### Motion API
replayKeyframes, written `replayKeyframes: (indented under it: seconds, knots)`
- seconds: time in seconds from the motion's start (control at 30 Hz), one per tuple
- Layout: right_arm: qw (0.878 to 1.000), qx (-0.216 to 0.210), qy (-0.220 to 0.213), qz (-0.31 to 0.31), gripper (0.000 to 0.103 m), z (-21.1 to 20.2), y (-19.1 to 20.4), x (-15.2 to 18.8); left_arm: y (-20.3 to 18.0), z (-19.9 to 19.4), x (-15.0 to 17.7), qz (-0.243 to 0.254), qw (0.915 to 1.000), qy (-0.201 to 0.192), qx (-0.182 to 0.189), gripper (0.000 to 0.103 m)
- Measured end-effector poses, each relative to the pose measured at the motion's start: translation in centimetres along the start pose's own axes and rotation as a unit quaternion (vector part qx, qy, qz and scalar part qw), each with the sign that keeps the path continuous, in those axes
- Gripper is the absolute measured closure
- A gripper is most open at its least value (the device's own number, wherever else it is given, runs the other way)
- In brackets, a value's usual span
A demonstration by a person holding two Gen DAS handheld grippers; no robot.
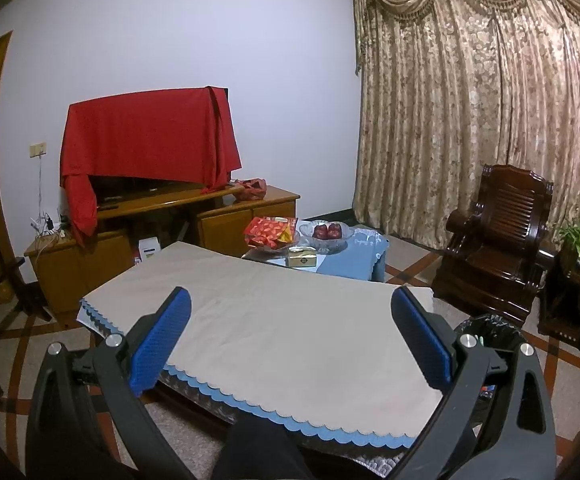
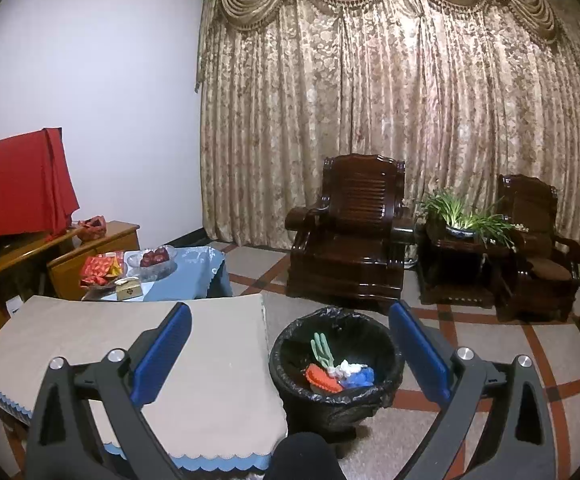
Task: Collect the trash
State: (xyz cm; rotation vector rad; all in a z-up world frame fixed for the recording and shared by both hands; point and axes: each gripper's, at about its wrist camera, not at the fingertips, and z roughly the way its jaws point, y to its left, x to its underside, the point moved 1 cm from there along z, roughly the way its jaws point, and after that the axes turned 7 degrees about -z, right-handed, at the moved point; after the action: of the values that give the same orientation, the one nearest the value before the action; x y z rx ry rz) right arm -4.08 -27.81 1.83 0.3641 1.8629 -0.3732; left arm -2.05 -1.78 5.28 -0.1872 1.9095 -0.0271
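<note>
Now | trash (image 2: 340, 372) lies in the bin (image 2: 386, 390), beside the table (image 2: 209, 380) | table top shows bare, likely nothing left | left gripper (image 1: 290, 338) jaws apart, empty | right gripper (image 2: 290, 350) jaws apart, empty, above bin

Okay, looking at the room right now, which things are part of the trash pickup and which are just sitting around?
Part of the job:
- bin with black liner
- scraps already in the bin
- left tongs, open and empty
- right tongs, open and empty

Just sitting around:
- beige cloth on the table
- fruit bowl
- red packets
- small box
- armchair
- potted plant
</note>
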Motion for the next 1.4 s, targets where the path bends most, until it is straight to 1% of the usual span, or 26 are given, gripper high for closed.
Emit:
replayKeyframes:
  seconds: [0.37,1.4]
  knots:
    - [1.000,0.009,-0.003,0.012,0.006,-0.1,-1.0,-0.1,-0.4,0.2,0.4,-0.002,1.0000,0.000,0.000,0.006]
    - [1.000,0.010,-0.002,0.014,0.006,-0.5,-1.2,0.1,-0.2,0.1,1.4,-0.005,1.0000,0.003,-0.002,0.006]
